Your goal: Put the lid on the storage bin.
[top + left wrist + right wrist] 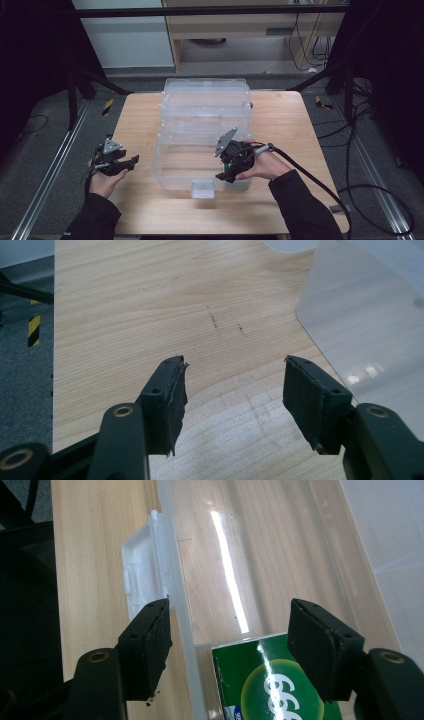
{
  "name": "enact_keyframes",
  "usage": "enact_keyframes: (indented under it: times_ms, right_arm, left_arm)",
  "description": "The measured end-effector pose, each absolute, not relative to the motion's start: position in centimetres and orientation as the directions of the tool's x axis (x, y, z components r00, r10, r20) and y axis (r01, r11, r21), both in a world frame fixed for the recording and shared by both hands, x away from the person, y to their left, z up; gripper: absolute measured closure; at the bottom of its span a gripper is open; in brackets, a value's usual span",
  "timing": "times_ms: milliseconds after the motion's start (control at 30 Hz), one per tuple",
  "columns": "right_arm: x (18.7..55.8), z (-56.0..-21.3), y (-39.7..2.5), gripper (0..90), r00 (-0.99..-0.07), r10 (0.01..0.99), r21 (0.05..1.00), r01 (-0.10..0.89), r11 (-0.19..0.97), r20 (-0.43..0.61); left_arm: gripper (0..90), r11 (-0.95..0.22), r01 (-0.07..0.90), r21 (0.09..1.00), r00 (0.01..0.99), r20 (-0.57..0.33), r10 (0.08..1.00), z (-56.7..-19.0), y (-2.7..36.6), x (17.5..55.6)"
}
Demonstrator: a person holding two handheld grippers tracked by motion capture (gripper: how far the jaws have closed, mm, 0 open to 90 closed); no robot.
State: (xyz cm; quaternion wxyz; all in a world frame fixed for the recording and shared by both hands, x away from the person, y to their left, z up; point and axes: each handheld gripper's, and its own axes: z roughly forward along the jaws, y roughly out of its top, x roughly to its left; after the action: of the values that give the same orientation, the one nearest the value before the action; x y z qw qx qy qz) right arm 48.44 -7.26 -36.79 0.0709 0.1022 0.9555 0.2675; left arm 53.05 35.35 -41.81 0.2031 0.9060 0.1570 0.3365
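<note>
Near the worktop's point(150, 210) left edge, the left gripper point(131, 162) hovers with fingers point(167, 400) spread wide, holding nothing. One clear plastic box point(205, 130), lid raised, sits mid-worktop toward the far edge. The right gripper point(223, 176) hangs over its front right corner, fingers point(150, 645) released above one green packet point(265, 680) lying inside.
</note>
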Motion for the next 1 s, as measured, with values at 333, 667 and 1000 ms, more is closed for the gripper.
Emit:
enact_keyframes:
  times_ms: [333, 667, 1000]
  right_arm:
    - [48.2, -37.5, -6.7, 42.6, -0.978, 0.193, 0.503, 0.129, 0.855, -0.076]
    - [47.9, -39.0, -5.7, 47.9, -0.987, 0.157, 0.472, 0.122, 0.873, -0.035]
    - [47.8, -40.0, -4.9, 53.2, -0.990, 0.140, 0.441, 0.124, 0.889, -0.004]
  left_arm:
    - [42.0, -0.822, 0.202, 0.532, 0.696, 0.512, 0.503, -42.1, 35.0, 52.6]
    - [42.2, -0.753, 0.278, 0.596, 0.655, 0.456, 0.603, -42.6, 34.9, 51.9]
    - [42.6, -0.709, 0.312, 0.633, 0.629, 0.422, 0.653, -42.6, 34.7, 51.4]
